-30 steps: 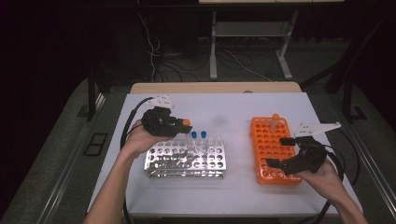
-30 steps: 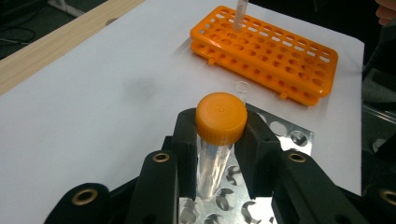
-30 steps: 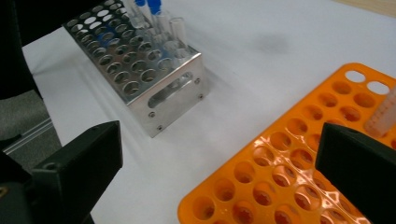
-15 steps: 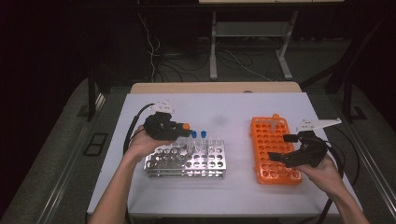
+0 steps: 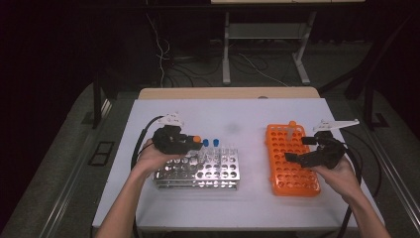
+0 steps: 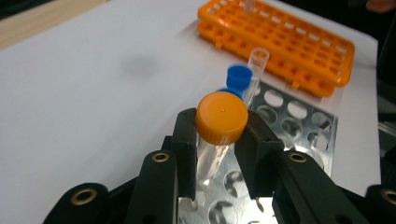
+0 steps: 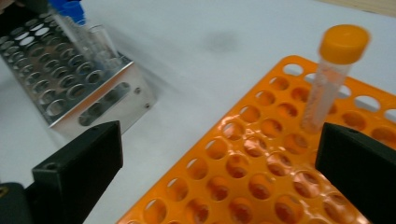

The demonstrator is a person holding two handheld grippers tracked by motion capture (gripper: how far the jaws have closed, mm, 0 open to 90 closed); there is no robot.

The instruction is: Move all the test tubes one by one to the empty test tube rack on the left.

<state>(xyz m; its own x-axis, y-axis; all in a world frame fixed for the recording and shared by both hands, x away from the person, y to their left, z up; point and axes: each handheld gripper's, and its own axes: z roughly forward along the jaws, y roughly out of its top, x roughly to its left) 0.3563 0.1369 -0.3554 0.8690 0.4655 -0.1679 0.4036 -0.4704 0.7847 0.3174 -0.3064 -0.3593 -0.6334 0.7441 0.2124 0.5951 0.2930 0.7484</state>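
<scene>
The left gripper (image 6: 217, 144) is clamped on an orange-capped tube (image 6: 219, 126), held tilted over the metal rack (image 5: 198, 171) near two blue-capped tubes (image 6: 238, 79). Bare white table (image 5: 237, 119) lies beyond. The right gripper (image 7: 219, 172), jaws wide apart, hovers over the orange rack (image 5: 292, 158), near its own capped tube (image 7: 334, 74).

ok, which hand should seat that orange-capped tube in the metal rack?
Left. The left gripper already clamps the orange-capped tube above the metal rack; the right gripper is open over the orange rack.
</scene>
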